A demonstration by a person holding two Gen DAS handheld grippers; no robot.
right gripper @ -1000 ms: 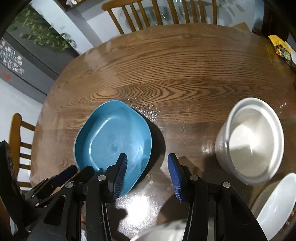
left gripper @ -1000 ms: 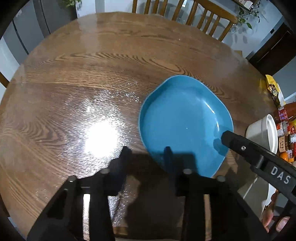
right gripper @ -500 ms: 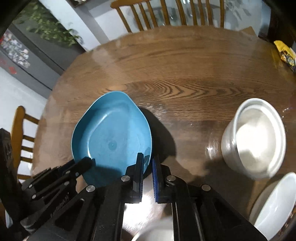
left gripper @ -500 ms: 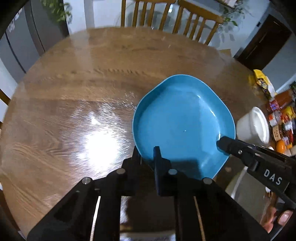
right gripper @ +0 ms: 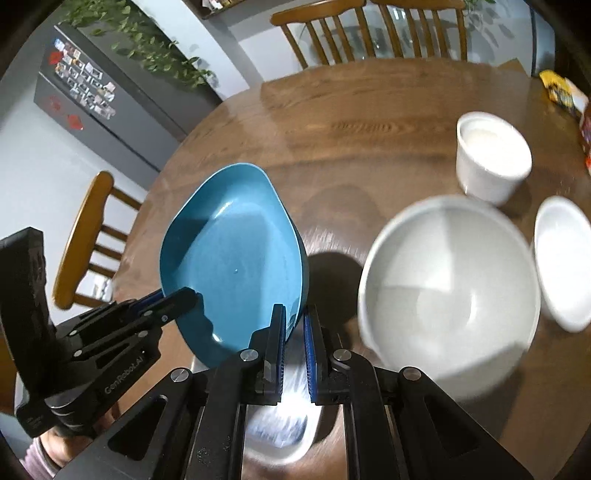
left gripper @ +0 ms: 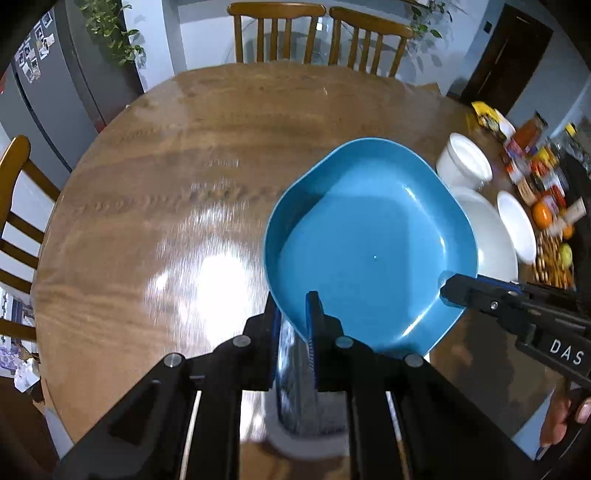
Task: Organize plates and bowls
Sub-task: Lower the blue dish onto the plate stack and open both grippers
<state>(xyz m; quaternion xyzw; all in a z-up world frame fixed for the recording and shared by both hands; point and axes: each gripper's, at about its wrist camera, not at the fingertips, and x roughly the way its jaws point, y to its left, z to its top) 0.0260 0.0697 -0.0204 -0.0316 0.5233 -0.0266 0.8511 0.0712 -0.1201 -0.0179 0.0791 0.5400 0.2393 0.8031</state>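
Blue plate (left gripper: 369, 240): squarish, deep-rimmed, held clear of the worktop (left gripper: 166, 166), tilted; centre-right of the left wrist frame, centre-left of the right wrist frame (right gripper: 236, 258).

Left gripper (left gripper: 293, 317): jaws narrow, clamped on the near edge of the blue plate, rim between the blue pads; seen also at lower left of the right wrist frame (right gripper: 184, 295), tip on the plate's left rim.

Right gripper (right gripper: 294, 325): jaws narrow, clamped on the plate's lower right rim; seen also at right of the left wrist frame (left gripper: 448, 286), tip on the plate's right edge. Both sets of jaws just closed onto the rim.

Large white bowl (right gripper: 447, 280): right of centre in the right wrist frame, on the worktop, blurred.

White cup (right gripper: 491, 158): upper right, straight-sided, upright.

Small white bowl (right gripper: 563, 258): far right edge, just beside the large bowl.

Worktop: round, brown wood grain, glossy with glare at lower left of the left wrist frame.

Wooden chairs (left gripper: 317, 33): two along the top edge of the left wrist frame, one more at the left.

Jars and fruit (left gripper: 543, 192): far right of the left wrist frame, blurred.
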